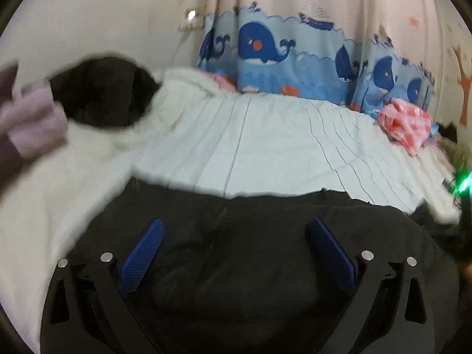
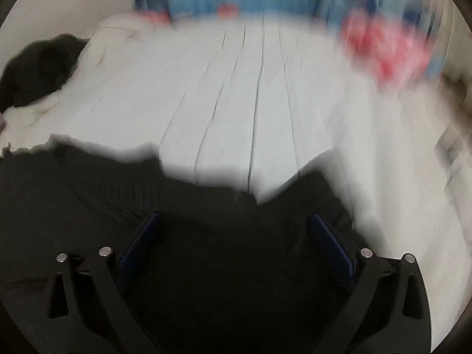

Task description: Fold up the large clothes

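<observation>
A large black garment [image 1: 236,236] lies spread on the pale blue striped bed sheet [image 1: 265,138], filling the near part of the left wrist view. It also fills the lower part of the right wrist view [image 2: 88,206]. My left gripper [image 1: 236,224] is open, its blue pads wide apart just above the black cloth. My right gripper [image 2: 236,221] is open too, over the garment near its far edge. The right wrist view is blurred by motion.
A second black garment [image 1: 103,91] and a lilac cloth [image 1: 32,118] lie at the far left on white bedding. A pink-and-white striped cloth [image 1: 407,124] lies at the far right. A curtain with blue whales [image 1: 295,59] hangs behind the bed.
</observation>
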{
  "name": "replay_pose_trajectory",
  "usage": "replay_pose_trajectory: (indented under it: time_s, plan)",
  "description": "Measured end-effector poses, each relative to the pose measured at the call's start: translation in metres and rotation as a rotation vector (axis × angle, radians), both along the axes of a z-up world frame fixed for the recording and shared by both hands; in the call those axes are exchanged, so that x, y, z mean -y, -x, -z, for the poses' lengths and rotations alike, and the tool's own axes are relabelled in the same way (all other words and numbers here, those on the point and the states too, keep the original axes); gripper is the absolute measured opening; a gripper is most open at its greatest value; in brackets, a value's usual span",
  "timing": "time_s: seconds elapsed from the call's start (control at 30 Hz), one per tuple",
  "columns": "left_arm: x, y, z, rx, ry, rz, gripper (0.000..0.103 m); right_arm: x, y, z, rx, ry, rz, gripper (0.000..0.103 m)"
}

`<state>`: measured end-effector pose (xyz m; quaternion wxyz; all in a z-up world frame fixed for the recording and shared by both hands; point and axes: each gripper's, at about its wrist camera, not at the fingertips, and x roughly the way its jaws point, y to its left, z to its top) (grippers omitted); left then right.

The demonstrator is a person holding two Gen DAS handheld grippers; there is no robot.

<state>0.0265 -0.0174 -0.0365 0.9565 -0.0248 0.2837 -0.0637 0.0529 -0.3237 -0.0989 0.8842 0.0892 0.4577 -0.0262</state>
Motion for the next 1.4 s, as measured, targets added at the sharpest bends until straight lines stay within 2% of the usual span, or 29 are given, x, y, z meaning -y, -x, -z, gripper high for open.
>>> replay_pose_trajectory:
  time_s: [0.03,0.1,0.17,0.23,0.27,0.37,0.43,0.53,0.57,0.6,0.87,0.97,1.03,1.13,1.2,1.23,1.27,1.3,1.33,1.37,1.4]
  plan:
    - [-0.003,0.003,0.002,0.002,0.004,-0.005,0.096,0.008,0.005,0.003,0.032,-0.048,0.038,0.096]
    - [-0.003,0.004,0.004,0.006,-0.004,0.003,0.096,0.009,0.006,0.006,0.043,-0.054,0.043,0.096]
    - [0.005,0.005,0.008,0.015,-0.026,0.004,0.096,0.005,0.000,0.008,0.013,-0.043,0.032,0.096]
    - [0.012,0.006,0.010,0.023,-0.053,0.004,0.096,0.001,-0.005,-0.003,-0.024,-0.020,0.040,0.096]
    - [0.015,0.006,0.011,0.025,-0.060,0.004,0.096,-0.003,-0.004,-0.014,-0.005,-0.012,0.041,0.096]
    - [0.015,0.005,0.012,0.025,-0.062,0.003,0.096,-0.027,-0.006,-0.048,0.125,-0.010,-0.012,0.096]
    - [0.014,0.006,0.012,0.024,-0.059,0.001,0.096,-0.047,-0.012,-0.058,0.156,0.003,-0.055,0.096]
    - [0.010,0.005,0.011,0.022,-0.036,-0.002,0.096,-0.068,-0.036,-0.023,0.053,0.050,-0.112,0.096]
    - [0.009,0.005,0.010,0.023,-0.025,-0.002,0.096,-0.066,-0.040,-0.005,0.023,0.000,-0.107,0.096]
    - [0.008,0.005,0.010,0.022,-0.021,-0.001,0.096,-0.061,-0.037,0.000,0.031,-0.015,-0.095,0.096]
    - [0.011,0.003,0.013,0.015,-0.028,0.013,0.096,-0.057,-0.035,0.016,0.049,-0.027,-0.081,0.096]
    - [0.013,0.004,0.014,0.015,-0.048,0.011,0.096,-0.057,-0.036,0.011,-0.010,-0.039,-0.106,0.096]
    - [0.016,0.006,0.015,0.018,-0.067,0.009,0.096,-0.052,-0.033,-0.002,-0.033,-0.014,-0.125,0.096]
    - [0.018,0.008,0.015,0.022,-0.078,0.009,0.096,-0.039,-0.003,-0.039,0.117,0.086,-0.060,0.096]
    - [0.017,0.007,0.016,0.018,-0.076,0.008,0.096,-0.023,0.014,-0.044,0.164,0.175,0.021,0.096]
    - [0.016,0.006,0.016,0.014,-0.071,0.008,0.096,-0.014,0.019,-0.038,0.156,0.200,0.055,0.096]
    - [0.015,0.005,0.016,0.007,-0.061,0.010,0.096,0.004,0.021,-0.018,0.088,0.189,0.109,0.096]
    - [0.015,0.004,0.016,-0.005,-0.045,0.020,0.096,0.018,0.022,-0.001,0.034,0.112,0.133,0.097]
    - [0.014,0.003,0.017,-0.011,-0.044,0.023,0.096,0.037,0.024,0.016,0.000,-0.033,0.160,0.097]
    - [0.014,0.002,0.017,-0.015,-0.042,0.024,0.096,0.043,0.024,0.018,-0.003,-0.073,0.172,0.097]
    - [0.013,0.001,0.017,-0.025,-0.036,0.026,0.096,0.043,0.022,0.019,-0.019,-0.071,0.167,0.097]
